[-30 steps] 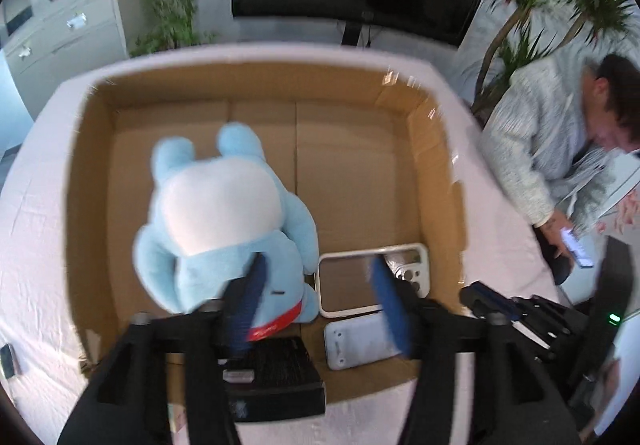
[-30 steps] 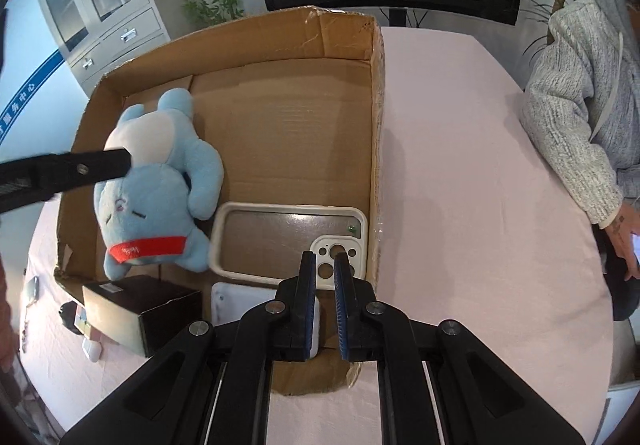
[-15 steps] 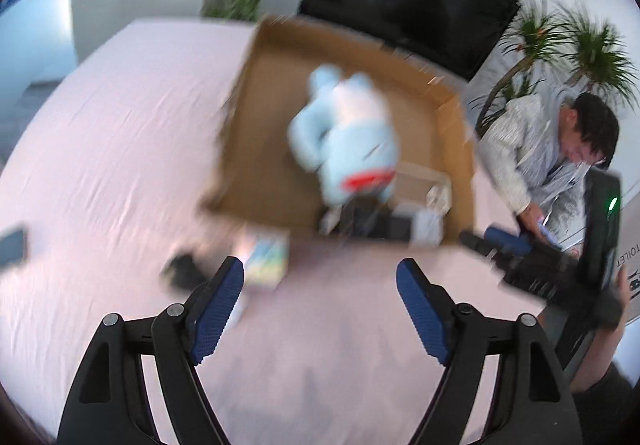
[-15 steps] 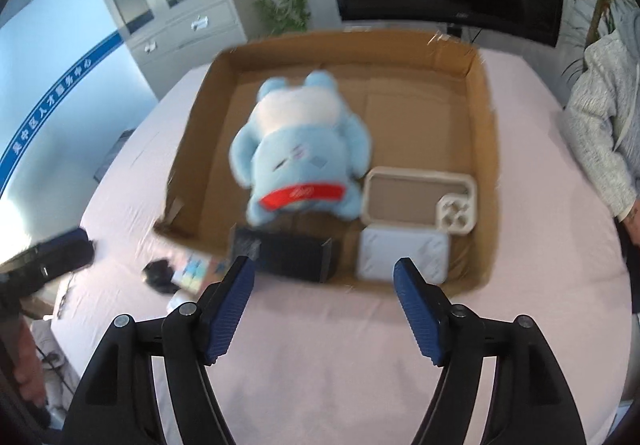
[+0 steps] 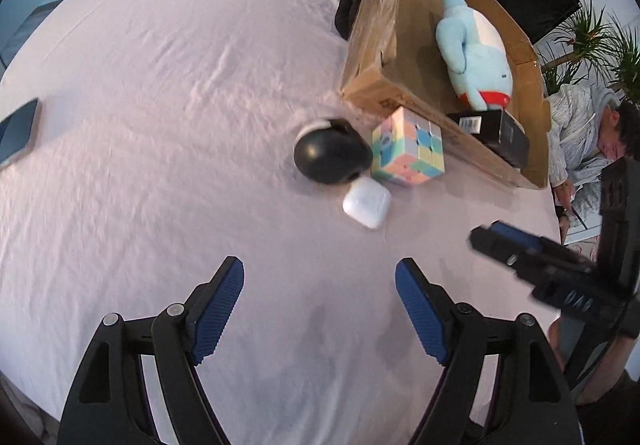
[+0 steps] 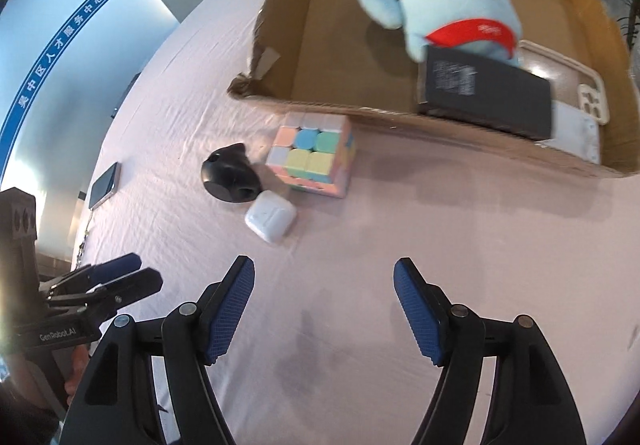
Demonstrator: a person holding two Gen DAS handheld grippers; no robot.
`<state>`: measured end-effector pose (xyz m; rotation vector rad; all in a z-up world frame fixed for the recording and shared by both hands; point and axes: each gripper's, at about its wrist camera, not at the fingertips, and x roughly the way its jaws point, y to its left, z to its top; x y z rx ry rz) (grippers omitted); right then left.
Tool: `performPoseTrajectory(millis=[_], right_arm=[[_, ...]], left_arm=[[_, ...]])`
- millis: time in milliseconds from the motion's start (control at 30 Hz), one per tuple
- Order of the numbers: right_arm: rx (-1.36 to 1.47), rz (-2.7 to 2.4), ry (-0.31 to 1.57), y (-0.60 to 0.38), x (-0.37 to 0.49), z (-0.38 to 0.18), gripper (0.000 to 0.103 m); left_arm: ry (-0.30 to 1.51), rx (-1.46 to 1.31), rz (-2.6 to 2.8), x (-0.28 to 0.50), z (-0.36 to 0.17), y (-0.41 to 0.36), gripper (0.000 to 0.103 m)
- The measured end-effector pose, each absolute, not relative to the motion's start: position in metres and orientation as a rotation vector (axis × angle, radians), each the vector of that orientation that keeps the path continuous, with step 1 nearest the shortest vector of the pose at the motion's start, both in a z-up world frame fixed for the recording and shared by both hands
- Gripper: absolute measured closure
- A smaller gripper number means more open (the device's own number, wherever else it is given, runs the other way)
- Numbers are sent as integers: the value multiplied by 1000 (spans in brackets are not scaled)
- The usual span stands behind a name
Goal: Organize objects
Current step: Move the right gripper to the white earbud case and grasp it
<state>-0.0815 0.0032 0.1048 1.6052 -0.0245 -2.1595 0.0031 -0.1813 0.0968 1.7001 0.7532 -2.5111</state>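
Both grippers, left (image 5: 320,297) and right (image 6: 324,297), gape empty above the cube (image 5: 408,147), earbud case (image 5: 366,203) and, seemingly, a mouse (image 5: 330,157).

plush toy (image 6: 444,1) in box (image 6: 308,45), cube (image 6: 316,153) beside — outside

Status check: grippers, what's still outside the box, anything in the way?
Left gripper and right gripper open, empty. Cube, earbud case, black mouse on table beside box. Path unobstructed.

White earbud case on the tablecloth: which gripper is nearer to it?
Left, slightly. The small white earbud case lies just ahead of the open left gripper; the open right gripper sits back, case ahead toward its left.
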Motion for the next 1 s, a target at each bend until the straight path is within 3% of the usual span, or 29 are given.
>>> performPoseTrajectory(millis=[300, 333, 433, 567, 800, 1000], right_arm=[[1447, -2043, 221, -65, -97, 47, 34], [1423, -2036, 278, -72, -96, 40, 36], [1365, -2015, 429, -84, -87, 26, 57], [1272, -1987, 567, -77, -65, 27, 61], [1286, -1916, 605, -42, -10, 32, 61], [1288, -1918, 627, -34, 18, 28, 61]], left_arm=[[792, 1745, -2501, -6, 80, -189, 26], [799, 1758, -2491, -5, 77, -189, 27], [808, 1786, -2513, -2, 75, -187, 27], [766, 1875, -2564, 0, 71, -176, 35], [739, 2120, -2651, 2, 52, -128, 43], [450, 2305, -2694, 6, 35, -80, 64]])
